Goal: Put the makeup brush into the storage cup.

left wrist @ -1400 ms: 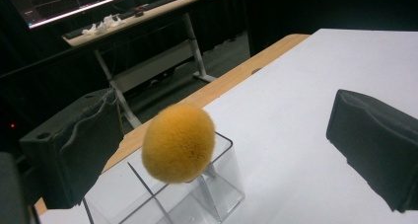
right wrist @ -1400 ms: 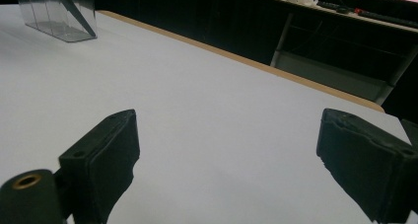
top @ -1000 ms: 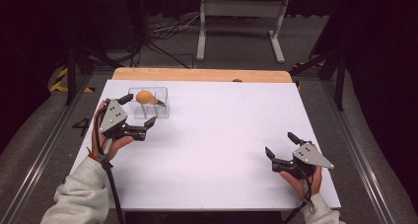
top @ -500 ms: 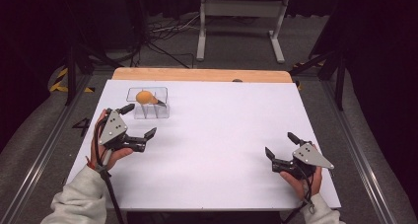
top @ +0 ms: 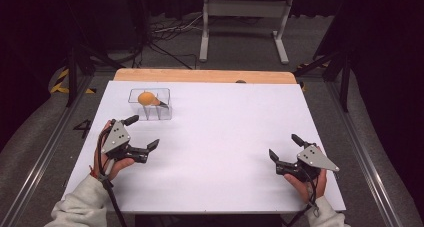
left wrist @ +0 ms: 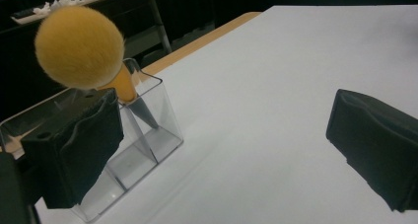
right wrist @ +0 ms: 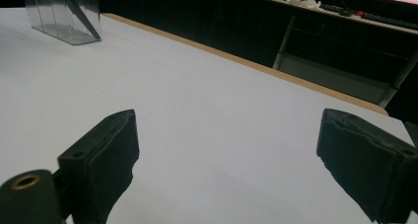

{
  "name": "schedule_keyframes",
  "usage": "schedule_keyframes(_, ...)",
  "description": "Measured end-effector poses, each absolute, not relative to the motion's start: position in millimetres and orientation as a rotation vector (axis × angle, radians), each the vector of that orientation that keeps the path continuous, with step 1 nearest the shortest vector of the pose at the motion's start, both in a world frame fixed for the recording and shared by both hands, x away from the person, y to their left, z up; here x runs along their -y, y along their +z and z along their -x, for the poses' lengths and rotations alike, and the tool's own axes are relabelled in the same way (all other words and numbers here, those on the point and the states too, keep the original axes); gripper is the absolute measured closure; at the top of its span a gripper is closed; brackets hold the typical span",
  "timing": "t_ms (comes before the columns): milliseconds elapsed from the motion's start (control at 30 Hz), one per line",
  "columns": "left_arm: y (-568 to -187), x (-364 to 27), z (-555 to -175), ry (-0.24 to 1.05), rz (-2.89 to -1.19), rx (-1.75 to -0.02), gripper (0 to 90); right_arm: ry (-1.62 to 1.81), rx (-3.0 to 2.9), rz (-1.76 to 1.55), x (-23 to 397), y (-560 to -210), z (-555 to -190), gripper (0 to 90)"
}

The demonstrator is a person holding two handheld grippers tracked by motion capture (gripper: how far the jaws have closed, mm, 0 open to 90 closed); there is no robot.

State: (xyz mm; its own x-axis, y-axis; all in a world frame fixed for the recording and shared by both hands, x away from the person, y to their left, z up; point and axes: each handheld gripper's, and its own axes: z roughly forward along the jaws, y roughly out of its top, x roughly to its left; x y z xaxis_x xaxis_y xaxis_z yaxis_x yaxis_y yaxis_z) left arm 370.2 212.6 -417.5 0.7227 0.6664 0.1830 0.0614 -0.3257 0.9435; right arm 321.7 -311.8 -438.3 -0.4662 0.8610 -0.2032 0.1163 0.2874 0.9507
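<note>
A clear plastic holder point(top: 150, 105) stands at the back left of the white table point(top: 220, 132). An orange fluffy brush point(top: 145, 98) leans inside it, head up. In the left gripper view the brush head point(left wrist: 79, 47) rises above the holder's wall point(left wrist: 148, 135). My left gripper point(top: 142, 133) is open and empty, just in front of the holder and apart from it. My right gripper point(top: 285, 147) is open too, empty, low over the table near the front right. The holder point(right wrist: 64, 12) sits far off at the upper left in the right gripper view.
A wooden strip point(top: 205, 76) borders the table's far edge. Behind it are a white metal stand point(top: 245, 22) and cables on the dark floor. Metal rails point(top: 50, 147) run along both sides of the table.
My left gripper has drawn back from the holder toward the front left of the table, open, with the brush left in the holder. The right gripper has stayed in place.
</note>
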Motion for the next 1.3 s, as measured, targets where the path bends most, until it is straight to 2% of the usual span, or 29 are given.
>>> schedule_keyframes(333, -435.0, -212.0, -359.7, 0.650, -1.832, -0.613, 1.8, 1.242, -1.795, -0.881, 311.9, -437.9, -321.1, 9.7)
schedule_keyframes(667, -451.4, -204.4, -346.1, 0.565, -1.889, -0.665, 2.6, 1.248, -1.798, -0.878, 311.5, -437.9, -320.9, 9.5)
schedule_keyframes(1300, -446.0, -202.9, -340.1, 0.594, -1.887, -0.643, 2.6, 1.247, -1.819, -0.859, 307.6, -438.3, -322.3, 9.3)
